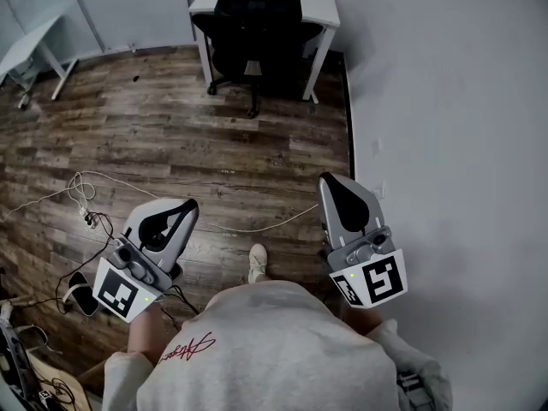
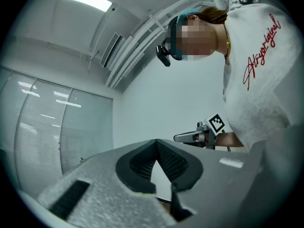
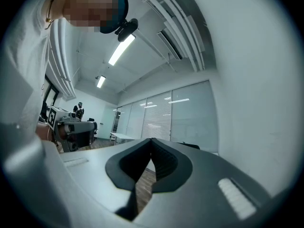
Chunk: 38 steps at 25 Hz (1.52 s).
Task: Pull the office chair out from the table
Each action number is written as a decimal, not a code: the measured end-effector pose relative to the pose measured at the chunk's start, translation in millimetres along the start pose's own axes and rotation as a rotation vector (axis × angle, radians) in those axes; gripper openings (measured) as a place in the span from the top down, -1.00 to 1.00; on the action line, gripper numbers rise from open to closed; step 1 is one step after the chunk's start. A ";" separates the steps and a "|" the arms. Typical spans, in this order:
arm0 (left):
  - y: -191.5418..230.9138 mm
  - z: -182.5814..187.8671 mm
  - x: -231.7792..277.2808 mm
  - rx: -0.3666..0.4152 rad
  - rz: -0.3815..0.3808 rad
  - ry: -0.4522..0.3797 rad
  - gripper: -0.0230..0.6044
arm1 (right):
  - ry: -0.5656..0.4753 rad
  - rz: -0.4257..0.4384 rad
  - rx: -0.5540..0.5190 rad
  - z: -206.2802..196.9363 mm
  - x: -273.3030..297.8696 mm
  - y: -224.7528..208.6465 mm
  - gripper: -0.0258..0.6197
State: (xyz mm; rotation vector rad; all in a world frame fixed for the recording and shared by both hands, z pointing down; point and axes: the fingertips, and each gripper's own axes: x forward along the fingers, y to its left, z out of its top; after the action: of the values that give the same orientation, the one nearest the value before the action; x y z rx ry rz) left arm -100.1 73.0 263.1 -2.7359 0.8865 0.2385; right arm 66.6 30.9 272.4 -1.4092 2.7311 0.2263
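Wood-plank floor runs ahead of us to the white surface against the far wall. The black office chair sits tucked under it, well apart from us. We hold the left claw and the right claw pinched closed, both empty. A thin white cable lies on the floor between them.

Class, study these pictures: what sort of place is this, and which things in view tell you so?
Most likely an office: a black office chair sits pushed in at a white table, glass partitions with blinds line the room, and a strip light runs along the ceiling.
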 end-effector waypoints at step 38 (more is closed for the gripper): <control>63.2 -32.3 92.3 -0.030 -0.044 -0.015 0.94 | -0.003 -0.036 0.005 -22.2 73.6 -92.4 0.92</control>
State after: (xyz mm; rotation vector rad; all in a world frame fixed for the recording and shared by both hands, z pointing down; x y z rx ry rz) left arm -61.2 -36.8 260.5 -2.7737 0.8249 0.2648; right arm 99.4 -84.6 276.0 -1.4546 2.6996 0.2196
